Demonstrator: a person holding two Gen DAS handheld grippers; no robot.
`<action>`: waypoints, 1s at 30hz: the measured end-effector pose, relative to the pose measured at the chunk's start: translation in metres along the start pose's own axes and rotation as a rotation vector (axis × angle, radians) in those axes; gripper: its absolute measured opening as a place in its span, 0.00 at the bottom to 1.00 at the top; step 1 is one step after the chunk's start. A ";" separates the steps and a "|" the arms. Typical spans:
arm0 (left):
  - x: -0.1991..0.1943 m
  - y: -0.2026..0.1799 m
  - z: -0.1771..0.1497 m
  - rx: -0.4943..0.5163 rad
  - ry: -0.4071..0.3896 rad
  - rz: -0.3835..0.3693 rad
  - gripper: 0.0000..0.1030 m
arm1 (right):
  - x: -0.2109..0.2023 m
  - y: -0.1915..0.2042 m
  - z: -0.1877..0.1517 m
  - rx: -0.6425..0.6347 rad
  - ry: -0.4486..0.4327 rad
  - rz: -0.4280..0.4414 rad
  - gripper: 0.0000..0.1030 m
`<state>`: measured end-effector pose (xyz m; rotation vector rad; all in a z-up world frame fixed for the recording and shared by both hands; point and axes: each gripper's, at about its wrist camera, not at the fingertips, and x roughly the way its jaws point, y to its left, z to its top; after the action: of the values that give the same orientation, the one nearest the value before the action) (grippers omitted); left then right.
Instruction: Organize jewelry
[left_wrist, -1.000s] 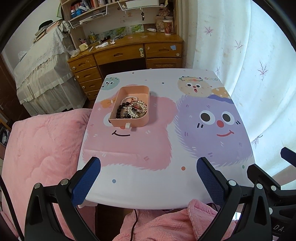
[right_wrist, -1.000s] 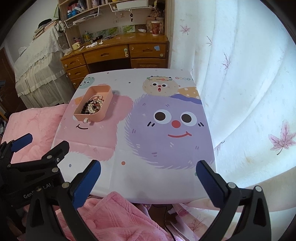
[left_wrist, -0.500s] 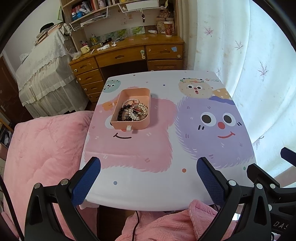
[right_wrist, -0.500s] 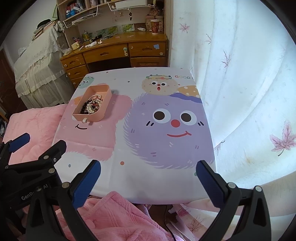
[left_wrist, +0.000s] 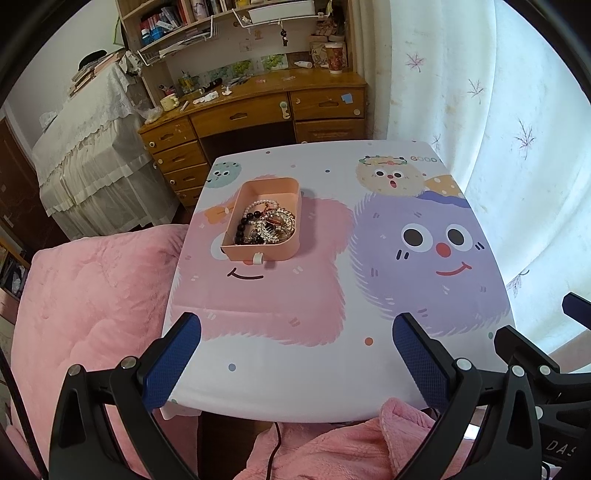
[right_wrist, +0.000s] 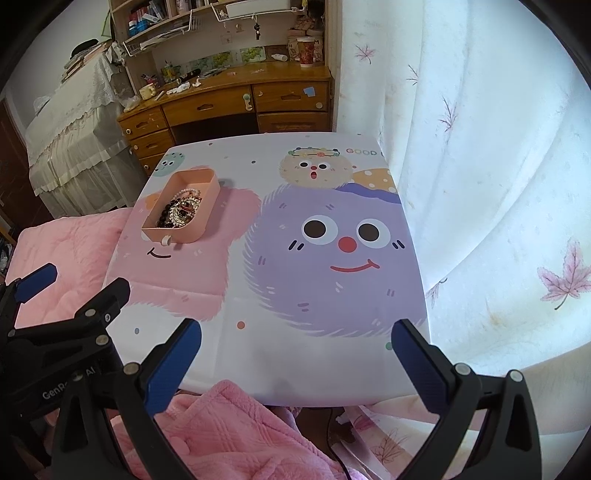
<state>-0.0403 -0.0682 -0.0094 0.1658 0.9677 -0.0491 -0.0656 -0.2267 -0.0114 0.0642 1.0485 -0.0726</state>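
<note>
— What is the work carried on?
— A small table (left_wrist: 332, 387) is seen, covered by a white cloth printed with cartoon fuzzy faces, one pink and one purple.
— What is found lying on it?
— A single pink tray (left_wrist: 264, 218) is set on the pink face, toward the far left of the top. Tangled jewelry (left_wrist: 266, 227) is held in it: dark beads, pearls and sparkly pieces. A small white tab is seen on its near wall.

A: Daylight through the white leaf-print curtain (right_wrist: 480, 166), 1 to 4 o'clock, blown out in both views.
B: Sharp centre; fisheye bending and black vignette at rims. Pink rectangular plastic tray (left_wrist: 264, 221) casts a faint shadow.
</note>
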 end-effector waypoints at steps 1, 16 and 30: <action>0.000 0.000 0.000 0.000 0.000 0.000 0.99 | 0.000 0.000 0.000 -0.001 0.001 0.000 1.00; -0.001 0.001 -0.002 0.003 -0.002 0.008 0.99 | 0.002 -0.001 -0.002 0.001 0.009 0.001 1.00; -0.001 0.001 -0.002 0.003 -0.003 0.010 0.99 | 0.002 -0.002 -0.003 0.001 0.008 0.001 1.00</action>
<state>-0.0423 -0.0674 -0.0091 0.1737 0.9643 -0.0418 -0.0669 -0.2281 -0.0146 0.0658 1.0569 -0.0718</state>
